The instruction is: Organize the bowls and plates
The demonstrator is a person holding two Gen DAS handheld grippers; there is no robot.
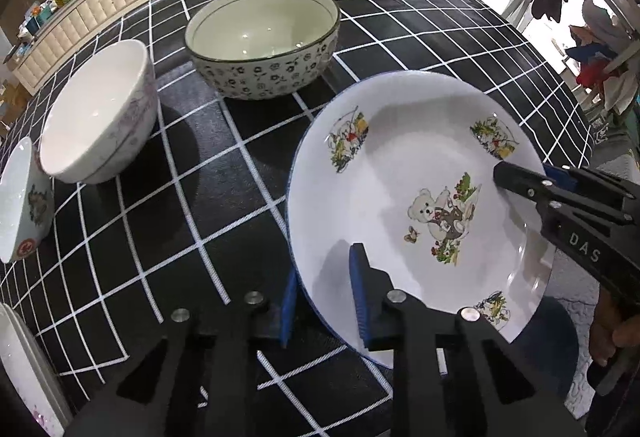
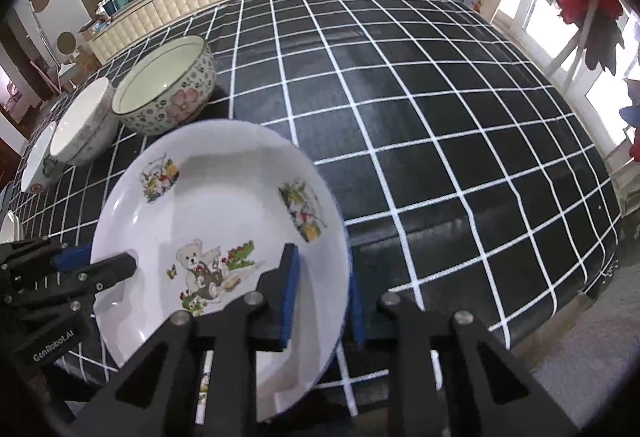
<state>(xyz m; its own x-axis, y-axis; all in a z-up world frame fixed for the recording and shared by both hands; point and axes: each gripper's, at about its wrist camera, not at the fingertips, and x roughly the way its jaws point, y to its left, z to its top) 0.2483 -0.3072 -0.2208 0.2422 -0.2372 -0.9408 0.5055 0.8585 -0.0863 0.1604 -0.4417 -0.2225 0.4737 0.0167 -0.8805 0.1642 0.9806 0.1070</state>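
Note:
A white deep plate (image 1: 400, 165) (image 2: 224, 189) with a bear picture and a blue rim lies over the near part of the black checked tablecloth. My left gripper (image 1: 324, 301) is shut on its near left rim, one blue pad inside the plate and one outside. The right gripper (image 2: 323, 305) grips the near right rim the same way. Each gripper shows in the other's view: the right gripper (image 1: 520, 177) at the plate's right edge, the left gripper (image 2: 100, 269) at its left edge. Whether the plate rests on the cloth or is raised I cannot tell.
Behind the plate stand a flower-patterned bowl (image 1: 260, 45) (image 2: 164, 89), a plain white bowl (image 1: 96, 113) (image 2: 80, 121) and a small bowl (image 1: 20, 201) (image 2: 38, 165) in a row. Stacked plates (image 1: 24, 369) sit at the far left. The table edge (image 2: 600, 277) drops off on the right.

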